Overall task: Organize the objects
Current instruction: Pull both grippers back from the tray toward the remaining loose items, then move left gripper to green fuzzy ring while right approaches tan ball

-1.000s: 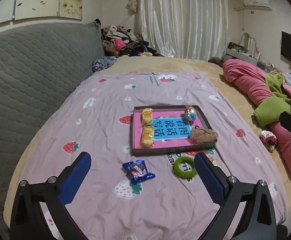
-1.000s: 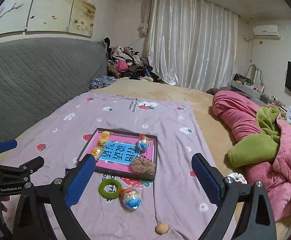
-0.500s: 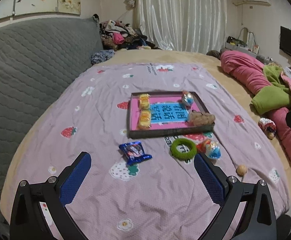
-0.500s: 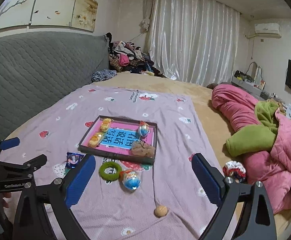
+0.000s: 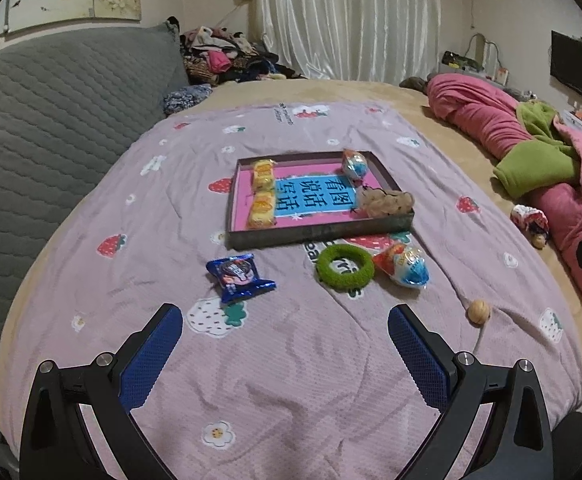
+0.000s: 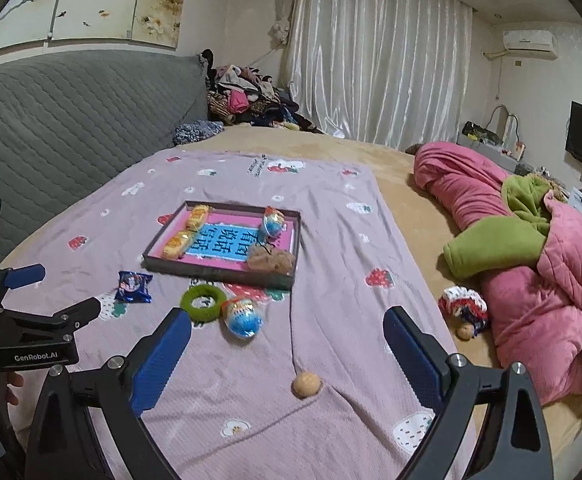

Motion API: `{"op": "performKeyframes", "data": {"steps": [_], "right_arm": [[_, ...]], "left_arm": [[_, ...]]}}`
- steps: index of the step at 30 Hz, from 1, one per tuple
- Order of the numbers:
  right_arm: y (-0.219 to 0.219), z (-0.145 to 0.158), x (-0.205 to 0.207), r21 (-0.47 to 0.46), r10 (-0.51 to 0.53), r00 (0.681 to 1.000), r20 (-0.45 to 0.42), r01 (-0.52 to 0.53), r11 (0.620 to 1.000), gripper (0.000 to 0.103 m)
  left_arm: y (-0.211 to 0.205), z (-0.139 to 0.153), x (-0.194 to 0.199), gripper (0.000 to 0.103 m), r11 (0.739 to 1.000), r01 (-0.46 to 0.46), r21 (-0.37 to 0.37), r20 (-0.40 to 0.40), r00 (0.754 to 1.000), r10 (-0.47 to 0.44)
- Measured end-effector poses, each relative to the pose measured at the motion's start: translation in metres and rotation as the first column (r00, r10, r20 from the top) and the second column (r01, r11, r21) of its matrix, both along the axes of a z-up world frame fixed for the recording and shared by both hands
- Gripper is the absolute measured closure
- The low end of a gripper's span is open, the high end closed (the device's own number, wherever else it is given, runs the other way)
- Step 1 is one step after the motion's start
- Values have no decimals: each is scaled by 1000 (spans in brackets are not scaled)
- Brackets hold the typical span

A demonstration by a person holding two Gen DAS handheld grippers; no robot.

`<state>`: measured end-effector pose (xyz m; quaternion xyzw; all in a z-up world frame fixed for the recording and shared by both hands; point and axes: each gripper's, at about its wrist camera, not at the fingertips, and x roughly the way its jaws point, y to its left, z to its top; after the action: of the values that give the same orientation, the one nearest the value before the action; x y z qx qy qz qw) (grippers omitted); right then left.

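Both wrist cameras look forward and slightly downward across the bed (image 5: 371, 96) toward the curtain (image 6: 371, 60). The left wrist view sits near the bed's front edge, facing the tray (image 5: 319, 232) head-on. The right wrist view appears slightly farther right and back, showing the left tool (image 6: 63, 292). Both share the tray, the green ring (image 5: 345, 267) and the pink quilt (image 6: 531, 280).
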<state>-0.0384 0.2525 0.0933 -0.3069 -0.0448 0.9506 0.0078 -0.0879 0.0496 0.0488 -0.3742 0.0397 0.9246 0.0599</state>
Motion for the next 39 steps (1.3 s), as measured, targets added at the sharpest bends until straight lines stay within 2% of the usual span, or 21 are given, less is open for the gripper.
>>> {"op": "performKeyframes", "data": {"steps": [11,26,39], "right_arm": [[16,-24,3,-17,-32,999,43,32,999,6],[12,-39,4,-13,-25,997,75,26,1000,6],[16,-49,2,-22,-31,995,91,33,999,6]], "left_arm": [[13,-9,2,0,1000,20,6,8,1000,-20],[21,-14,7,0,999,34,19,21,999,-35],[32,-30,6,0,998,62,23,41,997,-63]]}}
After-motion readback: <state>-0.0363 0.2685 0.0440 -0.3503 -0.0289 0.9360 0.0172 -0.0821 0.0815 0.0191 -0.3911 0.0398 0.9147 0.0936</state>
